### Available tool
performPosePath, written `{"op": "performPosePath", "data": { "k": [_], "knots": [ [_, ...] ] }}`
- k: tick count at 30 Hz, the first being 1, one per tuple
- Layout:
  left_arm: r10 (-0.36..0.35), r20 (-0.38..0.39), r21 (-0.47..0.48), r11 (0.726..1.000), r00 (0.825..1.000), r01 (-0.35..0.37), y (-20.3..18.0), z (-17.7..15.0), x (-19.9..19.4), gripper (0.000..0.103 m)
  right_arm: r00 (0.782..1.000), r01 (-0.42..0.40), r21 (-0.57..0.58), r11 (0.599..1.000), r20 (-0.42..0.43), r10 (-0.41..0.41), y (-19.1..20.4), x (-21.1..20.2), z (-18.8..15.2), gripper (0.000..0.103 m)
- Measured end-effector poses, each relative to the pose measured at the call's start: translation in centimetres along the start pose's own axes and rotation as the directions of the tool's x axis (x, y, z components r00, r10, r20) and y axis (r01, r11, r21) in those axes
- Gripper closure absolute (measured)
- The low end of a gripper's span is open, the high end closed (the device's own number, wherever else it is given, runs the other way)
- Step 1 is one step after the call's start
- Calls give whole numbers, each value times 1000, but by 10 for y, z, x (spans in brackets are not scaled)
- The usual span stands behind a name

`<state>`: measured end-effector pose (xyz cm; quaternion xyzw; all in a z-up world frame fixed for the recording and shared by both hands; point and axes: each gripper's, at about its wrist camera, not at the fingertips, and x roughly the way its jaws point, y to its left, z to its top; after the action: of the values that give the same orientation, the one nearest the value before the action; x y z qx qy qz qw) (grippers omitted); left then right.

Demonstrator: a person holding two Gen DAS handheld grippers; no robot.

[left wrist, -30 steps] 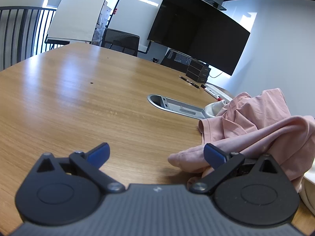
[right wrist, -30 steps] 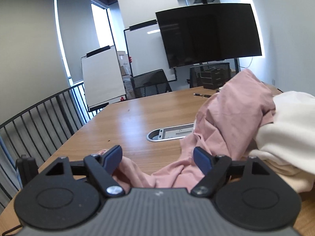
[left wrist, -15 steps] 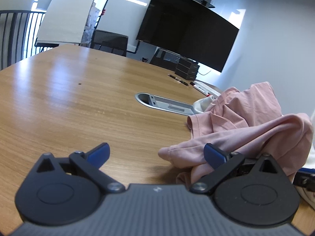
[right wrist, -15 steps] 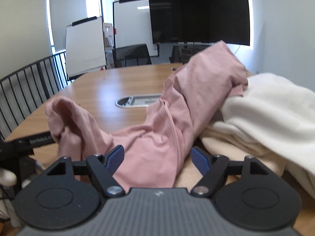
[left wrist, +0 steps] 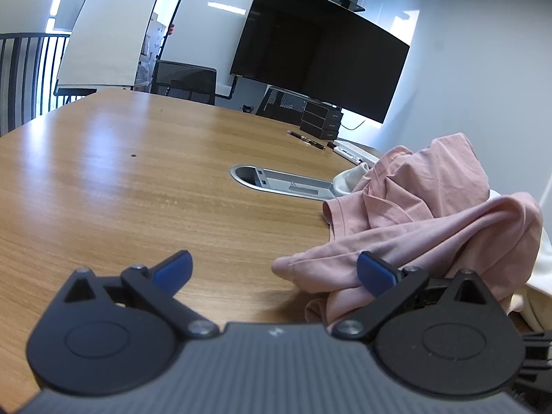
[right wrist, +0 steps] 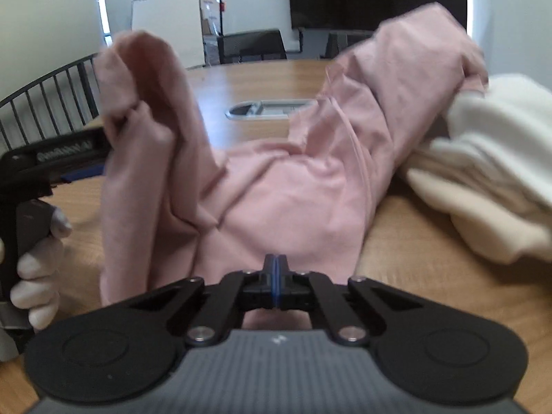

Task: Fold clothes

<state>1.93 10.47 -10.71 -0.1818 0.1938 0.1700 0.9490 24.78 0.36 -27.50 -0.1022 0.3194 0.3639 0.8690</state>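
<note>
A crumpled pink garment [left wrist: 424,207] lies on the wooden table [left wrist: 138,186] at the right in the left wrist view. My left gripper [left wrist: 272,269] is open, with a fold of the pink cloth lying by its right finger [left wrist: 374,272]. In the right wrist view my right gripper [right wrist: 275,276] is shut on the near edge of the pink garment [right wrist: 276,186], which drapes up and away from it. The left gripper's body [right wrist: 51,158] shows at the left, held by a white-gloved hand [right wrist: 38,276].
A cream garment [right wrist: 490,172] lies to the right of the pink one. A metal cable hatch [left wrist: 279,183] sits in the table's middle. Pens [left wrist: 307,139] and black boxes [left wrist: 321,122] lie at the far side, under a large screen [left wrist: 317,48]. Whiteboards and chairs stand behind.
My right gripper has closed on the pink garment's near edge after moving in low toward it. The left gripper stayed open and shifted slightly.
</note>
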Motion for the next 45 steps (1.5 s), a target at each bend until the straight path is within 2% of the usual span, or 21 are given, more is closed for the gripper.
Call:
{"op": "performPosePath", "data": {
  "k": [4,10,17,21,24,25,27,31,33,34,36,37,38,39,40,41,42,45],
  "knots": [
    [-6,9,-17,1000,1000,6,1,2,-2,1,997,9,-4,1000,75,-9,16,-16,12,103],
    [-2,63,24,1000,998,1,-5,3,-9,1,988,19,5,1000,154,-20,34,-36,28,103],
    [-24,54,15,1000,998,23,-7,3,-8,1,969,29,17,999,245,-33,56,-59,46,103],
    [-35,63,33,999,997,33,-10,2,-10,1,940,68,37,997,333,-76,43,-78,62,103],
    [-41,64,45,998,997,38,-12,1,-10,1,914,71,63,996,395,-90,42,-97,73,103],
    [-41,61,47,998,997,38,-12,0,-9,1,911,67,71,995,402,-90,43,-100,74,103],
    [-41,56,49,998,998,38,-11,0,-8,1,913,55,87,995,399,-85,45,-104,75,103],
    [-67,24,55,996,997,66,-12,-2,-5,1,938,44,102,994,339,-76,46,-94,64,101],
    [-83,6,58,995,997,82,-12,-3,-4,1,950,40,109,993,305,-71,46,-87,57,98],
    [-91,-3,59,994,996,91,-12,-3,-3,1,955,37,112,993,288,-69,46,-84,54,92],
    [-107,-22,61,992,994,108,-12,-4,-2,2,965,34,119,992,254,-63,46,-78,48,75],
    [-117,-33,57,991,993,119,-12,-5,-1,2,968,30,126,992,245,-61,45,-75,45,61],
    [-134,-50,40,990,990,136,-11,-6,0,9,969,23,130,991,239,-53,41,-73,42,52],
    [-151,-68,24,988,986,153,-10,-7,2,21,971,12,131,991,234,-43,36,-72,41,50],
    [-171,-90,15,985,981,173,-9,-8,5,26,973,2,132,991,229,-33,30,-70,39,47],
    [-196,-105,15,980,975,199,-8,-8,8,40,974,-8,133,991,224,-22,25,-68,37,44],
    [-219,-118,19,975,968,223,-7,-9,11,62,976,-18,134,991,219,-12,20,-67,36,43],
    [-230,-119,56,970,966,238,-2,-6,15,90,979,-49,138,989,203,20,4,-61,30,42]
  ]
}}
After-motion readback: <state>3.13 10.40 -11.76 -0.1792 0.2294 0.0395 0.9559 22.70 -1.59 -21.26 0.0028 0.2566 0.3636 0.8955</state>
